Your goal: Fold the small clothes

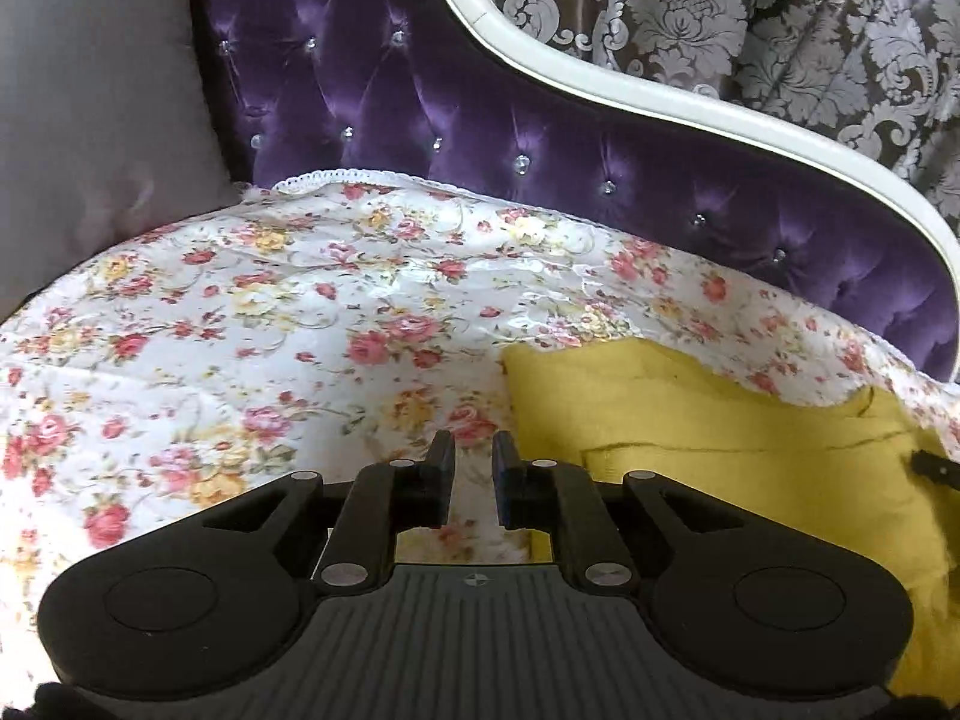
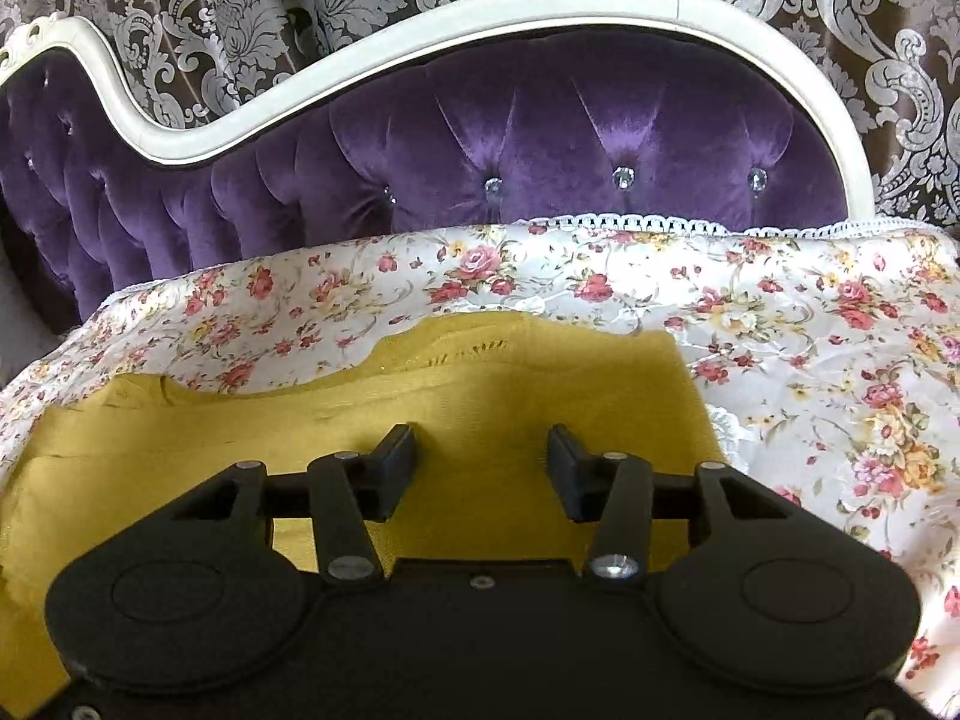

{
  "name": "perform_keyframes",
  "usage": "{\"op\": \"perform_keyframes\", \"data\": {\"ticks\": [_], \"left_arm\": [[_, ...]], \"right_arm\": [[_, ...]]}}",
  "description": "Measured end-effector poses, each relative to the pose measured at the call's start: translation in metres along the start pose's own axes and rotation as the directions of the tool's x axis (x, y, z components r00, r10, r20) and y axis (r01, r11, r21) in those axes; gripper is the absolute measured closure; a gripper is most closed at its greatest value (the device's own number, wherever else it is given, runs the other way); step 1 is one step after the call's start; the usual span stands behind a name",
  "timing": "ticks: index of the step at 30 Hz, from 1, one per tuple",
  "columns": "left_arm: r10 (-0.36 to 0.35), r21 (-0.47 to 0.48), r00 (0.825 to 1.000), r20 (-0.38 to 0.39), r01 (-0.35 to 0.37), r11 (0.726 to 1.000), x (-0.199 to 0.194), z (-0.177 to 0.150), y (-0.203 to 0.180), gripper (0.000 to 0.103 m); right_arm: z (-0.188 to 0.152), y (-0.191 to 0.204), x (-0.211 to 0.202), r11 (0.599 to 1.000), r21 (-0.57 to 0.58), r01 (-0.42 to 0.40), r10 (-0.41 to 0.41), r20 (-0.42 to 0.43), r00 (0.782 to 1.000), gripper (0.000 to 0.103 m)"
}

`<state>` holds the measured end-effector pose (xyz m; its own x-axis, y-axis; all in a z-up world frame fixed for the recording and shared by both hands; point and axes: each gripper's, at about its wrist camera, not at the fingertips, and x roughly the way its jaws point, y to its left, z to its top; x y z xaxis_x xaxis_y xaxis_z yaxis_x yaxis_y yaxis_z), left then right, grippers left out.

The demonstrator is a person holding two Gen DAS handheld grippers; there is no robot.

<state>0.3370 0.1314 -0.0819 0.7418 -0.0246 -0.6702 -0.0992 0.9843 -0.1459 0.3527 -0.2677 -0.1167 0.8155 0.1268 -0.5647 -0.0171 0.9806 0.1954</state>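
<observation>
While the mustard-yellow garment (image 2: pixel 384 420) lies spread flat on the floral cover (image 2: pixel 810 360) of the sofa seat, the right gripper (image 2: pixel 482 468) hangs directly above it, jaws spread wide with nothing between them but yellow cloth showing below. From the right wrist view the garment fills the ground under and ahead of both fingers, its far edge running wavy toward the purple tufted backrest (image 2: pixel 540 138), and its right edge stopping just past the right finger, where the flowered cover begins.

Seen from the left wrist, the left gripper (image 1: pixel 474 480) sits off the garment's left edge, over bare floral cover (image 1: pixel 240 330). Its jaws stand a narrow gap apart, holding nothing; flowered print shows through the gap. The garment (image 1: pixel 720 450) lies just to the right of this gripper, its near left corner close beside the right finger. A grey cushion (image 1: pixel 90 120) rests at the left end of the seat, against the backrest (image 1: pixel 420 90). Behind the white frame (image 1: pixel 600 72) hangs a damask curtain (image 1: pixel 750 12).
</observation>
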Motion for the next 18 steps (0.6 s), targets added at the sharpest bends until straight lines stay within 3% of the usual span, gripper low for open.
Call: {"op": "perform_keyframes", "data": {"ticks": [3,6,12,18], "left_arm": [[-0.010,0.015,1.000,-0.016,0.010,1.000,-0.015,-0.005,-0.001,0.088],[-0.039,0.012,0.999,-0.032,0.039,0.999,-0.036,-0.017,-0.004,0.086],[-0.178,-0.064,0.980,-0.093,0.172,0.983,-0.064,-0.041,-0.009,0.070],[-0.164,-0.020,0.982,-0.098,0.163,0.986,-0.095,-0.063,-0.024,0.056]], "right_arm": [[0.003,0.003,-0.008,1.000,-0.005,0.004,-0.004,0.008,1.000,0.041],[0.003,0.005,-0.023,1.000,-0.001,-0.026,0.026,0.011,1.000,0.026],[-0.008,0.014,-0.057,0.995,0.024,-0.099,0.100,-0.017,0.995,0.009],[-0.026,0.021,-0.092,0.988,0.068,-0.136,0.139,-0.039,0.990,0.001]]}}
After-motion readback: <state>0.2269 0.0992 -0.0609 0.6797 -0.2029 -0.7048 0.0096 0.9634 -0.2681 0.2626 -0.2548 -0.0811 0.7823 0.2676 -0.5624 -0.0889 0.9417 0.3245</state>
